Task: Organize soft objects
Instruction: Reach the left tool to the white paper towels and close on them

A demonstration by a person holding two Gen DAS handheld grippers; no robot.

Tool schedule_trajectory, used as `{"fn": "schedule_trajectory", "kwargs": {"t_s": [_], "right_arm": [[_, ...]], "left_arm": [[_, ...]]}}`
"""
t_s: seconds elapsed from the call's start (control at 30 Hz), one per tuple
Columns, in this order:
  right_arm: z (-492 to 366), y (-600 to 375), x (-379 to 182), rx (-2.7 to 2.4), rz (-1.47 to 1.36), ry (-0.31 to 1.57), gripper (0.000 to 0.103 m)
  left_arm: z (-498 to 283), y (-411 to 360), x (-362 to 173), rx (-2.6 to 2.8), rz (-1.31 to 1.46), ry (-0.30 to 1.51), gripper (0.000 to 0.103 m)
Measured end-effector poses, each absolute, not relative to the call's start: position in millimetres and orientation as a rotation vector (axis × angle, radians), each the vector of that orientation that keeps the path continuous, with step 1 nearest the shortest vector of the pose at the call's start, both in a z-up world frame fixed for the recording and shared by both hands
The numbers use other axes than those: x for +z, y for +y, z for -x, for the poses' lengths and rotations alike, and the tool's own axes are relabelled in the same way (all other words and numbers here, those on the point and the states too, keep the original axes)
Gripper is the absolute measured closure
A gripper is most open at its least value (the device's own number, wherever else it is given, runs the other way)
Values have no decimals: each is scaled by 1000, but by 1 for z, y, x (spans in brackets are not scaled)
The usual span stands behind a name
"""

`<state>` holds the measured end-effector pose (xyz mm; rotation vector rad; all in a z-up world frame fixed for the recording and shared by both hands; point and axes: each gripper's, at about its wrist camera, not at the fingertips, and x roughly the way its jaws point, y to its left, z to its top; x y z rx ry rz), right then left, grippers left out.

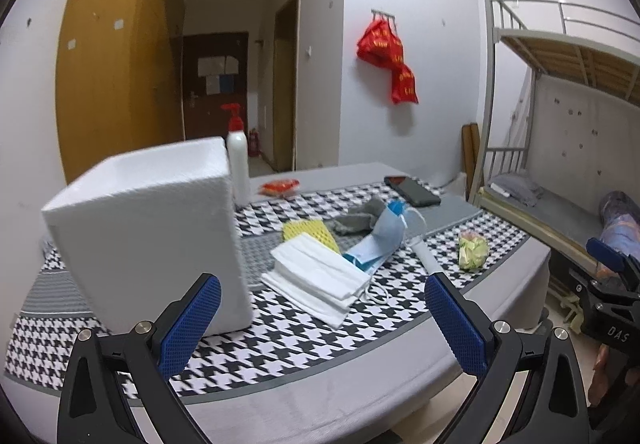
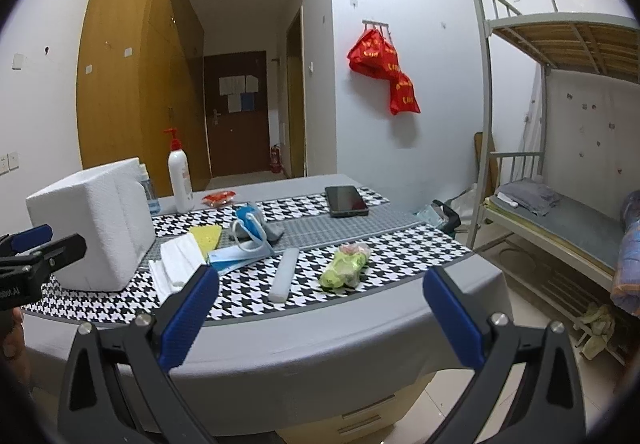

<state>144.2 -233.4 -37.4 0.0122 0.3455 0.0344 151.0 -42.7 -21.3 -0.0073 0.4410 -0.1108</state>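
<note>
Both my tools hang wide open and empty, left tool [image 1: 322, 318], right tool [image 2: 320, 310]. The white face masks [image 1: 320, 278] lie mid-desk beside the foam box [image 1: 148, 236]: light, floppy, slippery; I'd pinch the stack's near edge.

Foam box [image 1: 148, 236] hides the lower part of the pump bottle [image 1: 239, 164] in left wrist view, and its inside can't be seen. Right wrist view: small blue-tinted bottle [image 2: 149, 188] mostly behind the box. Right tool [image 1: 612, 284] cut off at frame edge. Print on red bags [image 2: 384, 72] too small to read. Green wrapped item [image 2: 346, 268]: contents unclear.
</note>
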Motion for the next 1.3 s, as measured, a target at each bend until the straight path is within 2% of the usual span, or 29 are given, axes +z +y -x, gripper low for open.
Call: {"fn": "schedule_trajectory", "kwargs": {"t_s": [0.63,0.8,1.13,1.3], "right_arm": [[-207,-266,-68,69,-40,439,0],[-221,-274,-76,79,-45,459,0],[-243,-287,-82,104,-48,480,0],[-253,-292,-87,117,-56,490,0]], "left_arm": [[-233,-76,-62,60,55,620,1],[-247,-87,-67,126,41,621,2],[-279,-82,-84,246,113,704,15],[-292,-78,-93,289,141,761,18]]}}
